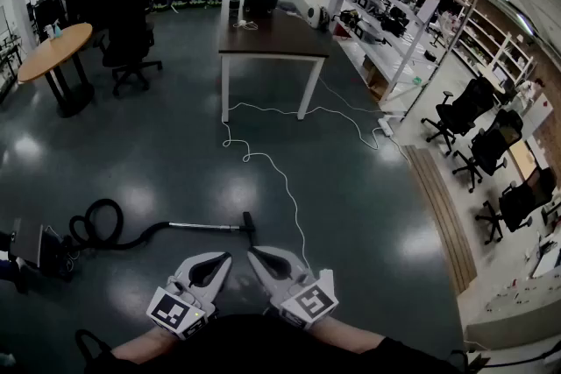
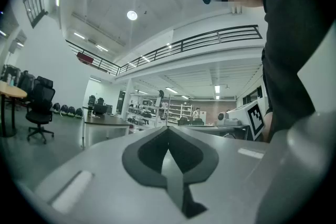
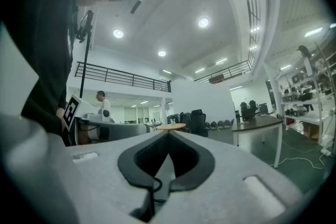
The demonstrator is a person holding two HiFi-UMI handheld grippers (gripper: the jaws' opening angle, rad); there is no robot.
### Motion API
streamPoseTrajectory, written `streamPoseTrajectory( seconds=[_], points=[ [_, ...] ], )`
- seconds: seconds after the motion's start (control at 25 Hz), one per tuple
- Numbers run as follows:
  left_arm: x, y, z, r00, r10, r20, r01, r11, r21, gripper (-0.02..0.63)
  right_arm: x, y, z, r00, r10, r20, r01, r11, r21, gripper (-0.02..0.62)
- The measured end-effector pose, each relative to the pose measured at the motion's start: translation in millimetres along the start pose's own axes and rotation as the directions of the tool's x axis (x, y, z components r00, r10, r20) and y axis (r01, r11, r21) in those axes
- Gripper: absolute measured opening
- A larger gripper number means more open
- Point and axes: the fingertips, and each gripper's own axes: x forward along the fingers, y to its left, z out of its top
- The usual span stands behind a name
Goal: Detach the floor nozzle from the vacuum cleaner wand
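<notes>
In the head view a vacuum cleaner lies on the dark floor: its black body (image 1: 35, 248) at the far left, a looped black hose (image 1: 101, 223), a metal wand (image 1: 203, 227) running right, and the small black floor nozzle (image 1: 250, 228) at the wand's end. My left gripper (image 1: 226, 257) and right gripper (image 1: 252, 253) are held side by side near my body, just short of the nozzle, touching nothing. Both are shut and empty, tips pointing toward each other. In the left gripper view the left gripper (image 2: 168, 128) shows closed jaws; the right gripper (image 3: 168, 134) looks the same in its own view.
A white cable (image 1: 279, 175) snakes across the floor from a dark-topped desk (image 1: 273, 39) to just right of the nozzle. A round wooden table (image 1: 54, 52) and office chairs (image 1: 130, 44) stand at the left. Shelving (image 1: 412, 31) and more chairs (image 1: 486, 149) line the right side.
</notes>
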Motion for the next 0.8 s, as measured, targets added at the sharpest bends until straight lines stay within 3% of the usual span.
streamPoseTrajectory(
  seconds=[0.48, 0.8],
  points=[
    [6.0, 1.0, 3.0, 0.998, 0.042, -0.047, -0.044, 0.998, -0.035, 0.002, -2.1, -1.8, 0.0, 1.000, 0.020, -0.010, -0.020, 1.000, -0.001, -0.002],
    [16.0, 8.2, -17.5, 0.993, 0.101, -0.063, -0.100, 0.995, 0.005, 0.002, -15.8, -20.5, -11.0, 1.000, 0.022, 0.000, -0.022, 0.999, 0.050, 0.026]
  ],
)
